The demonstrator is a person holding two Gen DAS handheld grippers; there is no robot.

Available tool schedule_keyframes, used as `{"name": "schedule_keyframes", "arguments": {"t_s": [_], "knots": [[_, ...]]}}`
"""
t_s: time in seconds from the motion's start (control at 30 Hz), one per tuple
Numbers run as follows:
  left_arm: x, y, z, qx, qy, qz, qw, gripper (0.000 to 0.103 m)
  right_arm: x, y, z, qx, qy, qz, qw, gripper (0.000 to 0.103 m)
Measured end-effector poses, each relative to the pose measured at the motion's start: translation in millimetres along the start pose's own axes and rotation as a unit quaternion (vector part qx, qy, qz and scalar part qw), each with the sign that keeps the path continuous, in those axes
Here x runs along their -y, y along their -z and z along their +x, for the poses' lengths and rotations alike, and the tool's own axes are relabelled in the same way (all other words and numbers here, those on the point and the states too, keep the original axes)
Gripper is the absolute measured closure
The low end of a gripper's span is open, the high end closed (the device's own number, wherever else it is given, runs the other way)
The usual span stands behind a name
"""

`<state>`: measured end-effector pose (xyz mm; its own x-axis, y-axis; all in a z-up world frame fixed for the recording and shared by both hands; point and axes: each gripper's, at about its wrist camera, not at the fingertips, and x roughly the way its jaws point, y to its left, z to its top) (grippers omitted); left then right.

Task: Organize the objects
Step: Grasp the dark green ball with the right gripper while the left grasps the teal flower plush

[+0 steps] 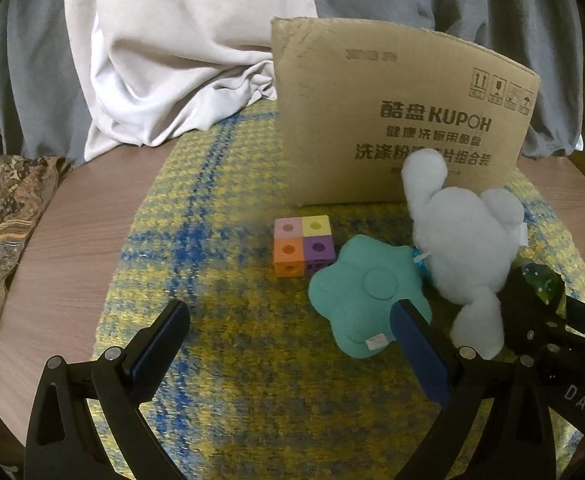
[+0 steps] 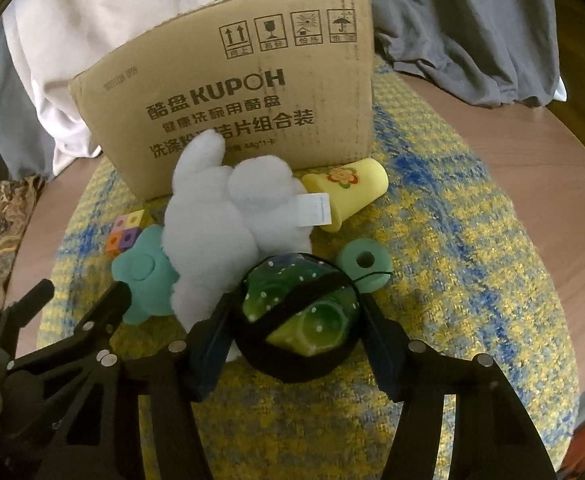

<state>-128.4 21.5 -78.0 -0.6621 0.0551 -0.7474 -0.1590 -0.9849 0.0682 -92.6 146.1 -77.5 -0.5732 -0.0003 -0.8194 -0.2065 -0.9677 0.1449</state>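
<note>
1. Green dotted pouch point(image 2: 298, 312), black-edged with a black strap across it, sits between the jaws of the right gripper point(image 2: 296, 344), which are clenched on its two sides; it is just in front of the white plush toy point(image 2: 228, 216), over the yellow and blue mat point(image 2: 452, 240).
2. The cardboard box point(image 2: 252, 92) stands upright at the back of the mat as the landmark; the plush leans against its printed front.
3. Only the right wrist view shows the yellow cup point(image 2: 348, 192) lying on its side at the box's right foot, and the teal ring point(image 2: 366, 264) nearer the camera than the cup.
4. The left wrist view shows the four-colour block cube point(image 1: 302, 248) clearly, in front of the box's left part, with the teal flower cushion point(image 1: 366, 308) beside it, touching the plush.
5. The left gripper point(image 1: 288, 344) hangs low over the mat, jaws spread wide and released; its right pad overlaps the cushion's near edge.
6. The mat lies on a round wooden desk point(image 1: 72, 240), with pale and grey cloths point(image 1: 164, 60) behind the box.
</note>
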Motion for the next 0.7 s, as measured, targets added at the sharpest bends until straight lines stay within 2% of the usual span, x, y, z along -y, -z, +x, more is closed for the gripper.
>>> {"name": "schedule_keyframes", "arguments": {"t_s": [0.43, 0.7], "knots": [[26, -2, 9, -0.011, 0.026, 0.004, 0.9996, 0.001, 28, -5, -20, 0.034, 0.026, 0.023, 0.999, 0.043], [38, -2, 23, -0.026, 0.020, 0.005, 0.9995, 0.001, 42, -2, -17, 0.032, 0.027, 0.034, 0.999, 0.043]]}}
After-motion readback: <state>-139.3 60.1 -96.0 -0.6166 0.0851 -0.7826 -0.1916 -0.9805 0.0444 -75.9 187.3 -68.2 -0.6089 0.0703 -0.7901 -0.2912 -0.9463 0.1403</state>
